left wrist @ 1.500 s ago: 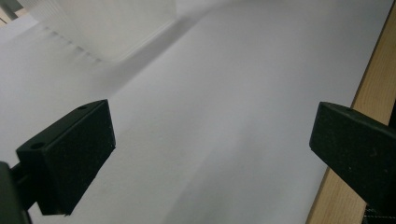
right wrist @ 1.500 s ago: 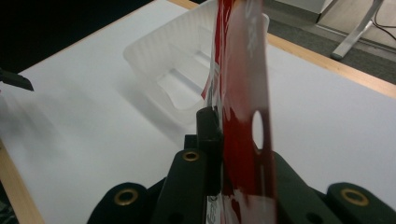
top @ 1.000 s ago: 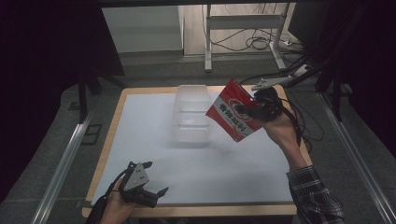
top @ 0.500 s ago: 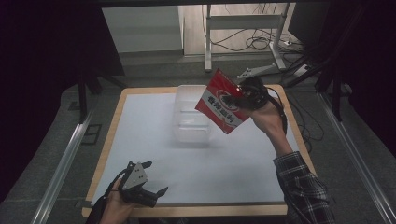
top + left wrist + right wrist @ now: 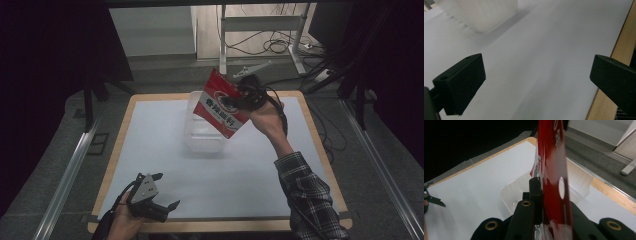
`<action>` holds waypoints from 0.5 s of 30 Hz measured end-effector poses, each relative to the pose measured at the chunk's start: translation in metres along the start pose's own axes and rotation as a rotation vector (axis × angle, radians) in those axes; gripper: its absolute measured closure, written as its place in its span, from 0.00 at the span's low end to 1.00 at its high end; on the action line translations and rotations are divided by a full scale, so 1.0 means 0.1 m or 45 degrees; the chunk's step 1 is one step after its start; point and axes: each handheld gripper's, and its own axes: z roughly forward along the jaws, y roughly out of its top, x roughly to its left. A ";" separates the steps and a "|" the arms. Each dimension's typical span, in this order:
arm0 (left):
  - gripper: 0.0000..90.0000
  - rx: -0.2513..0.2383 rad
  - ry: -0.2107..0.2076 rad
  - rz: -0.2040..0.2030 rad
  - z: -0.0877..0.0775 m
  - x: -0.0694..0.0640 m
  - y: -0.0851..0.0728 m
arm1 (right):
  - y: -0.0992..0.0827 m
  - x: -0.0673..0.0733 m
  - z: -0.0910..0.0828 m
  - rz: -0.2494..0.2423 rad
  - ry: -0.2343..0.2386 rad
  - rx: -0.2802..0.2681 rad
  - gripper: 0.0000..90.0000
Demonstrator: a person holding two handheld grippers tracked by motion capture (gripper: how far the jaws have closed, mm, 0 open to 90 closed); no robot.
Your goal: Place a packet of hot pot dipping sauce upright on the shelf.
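Observation:
A red and white snack packet hangs tilted in the air over a clear plastic tub at the table's far middle. My right gripper is shut on the packet's right edge. In the right gripper view the packet stands edge-on between the jaws, with the tub below it. My left gripper rests at the table's near left edge, open, nothing between its fingers. In the left gripper view the tub's white wall lies ahead at the upper left.
The white table top has a wooden rim. Metal rails run along both sides on the floor. A desk frame and cables stand beyond the far edge.
My right gripper has carried the packet left and up, from right of the tub to over it. The left gripper has stayed put.

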 end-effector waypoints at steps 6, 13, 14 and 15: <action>0.00 0.002 0.001 0.002 0.00 0.00 0.00 | 0.05 0.06 0.20 -0.020 0.030 0.043 0.97; 0.00 0.004 0.001 0.004 0.00 0.00 0.00 | 0.05 0.12 0.42 -0.043 0.059 0.134 0.97; 0.00 0.006 0.001 0.005 0.00 0.00 0.00 | 0.05 0.13 0.45 -0.044 0.055 0.151 0.97; 0.00 0.006 0.001 0.005 0.00 0.00 0.00 | 0.04 0.13 0.47 -0.047 0.060 0.161 0.97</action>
